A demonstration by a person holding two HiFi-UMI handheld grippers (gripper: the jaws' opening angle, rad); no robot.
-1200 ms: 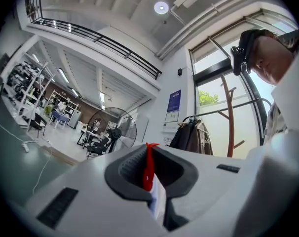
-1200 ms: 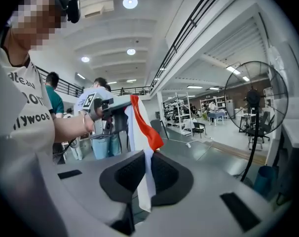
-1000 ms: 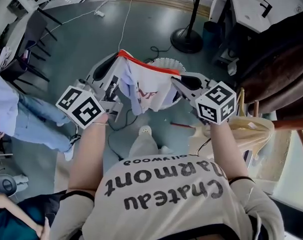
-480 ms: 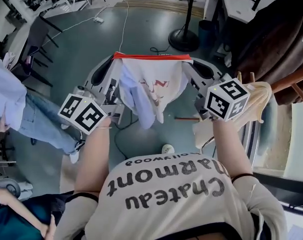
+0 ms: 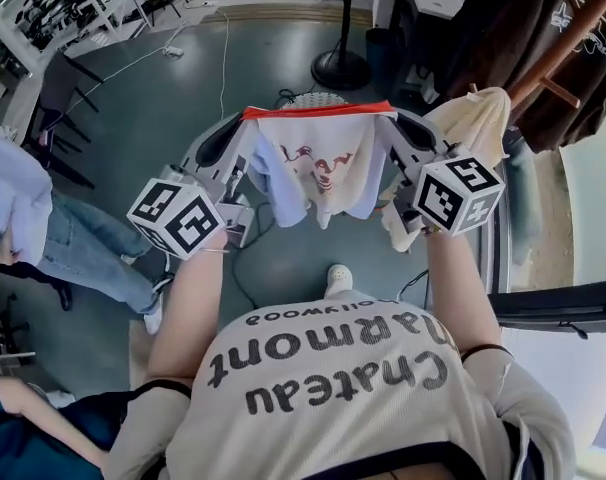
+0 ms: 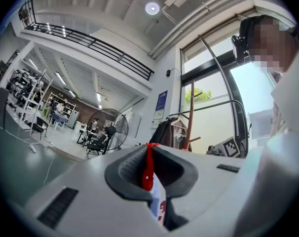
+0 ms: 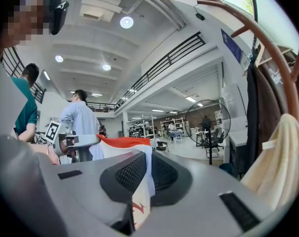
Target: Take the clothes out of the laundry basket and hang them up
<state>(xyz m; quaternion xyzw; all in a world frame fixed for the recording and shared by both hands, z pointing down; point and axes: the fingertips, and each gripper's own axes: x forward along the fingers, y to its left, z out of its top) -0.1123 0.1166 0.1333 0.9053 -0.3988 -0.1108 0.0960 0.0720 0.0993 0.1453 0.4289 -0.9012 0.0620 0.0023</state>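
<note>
grey-green workshop floor [image 5: 183, 98] underneath, with a fan stand [image 5: 340, 68] at the far side and a clothes rack [image 5: 571, 34] off to the right, already carrying dark jackets [image 5: 493, 38] and a cream top [image 5: 470, 118]. holding a white shirt [image 5: 323, 158] spread wide and well clear of the floor, with its red edge [image 5: 318, 111] pulled taut along the top. pinched at one end by the left gripper [image 5: 245, 120], pads pressed together on the red edge (seen edge-on between them in the left gripper view). pinched at the other end by the right gripper [image 5: 391, 115], likewise clamped on the cloth. only a sliver of the white laundry basket [image 5: 318, 99] showing behind the red edge, down on the floor.

judging by this: shirt out of the basket, lifting done, now at the carry-to-the-rack step. next, probably: swing right toward the clothes rack and find a free arm or hanger (none clearly visible from here). then drape the shirt over it without loosening either pinch too early, keeping the loose lower part clear of the cream top.
</note>
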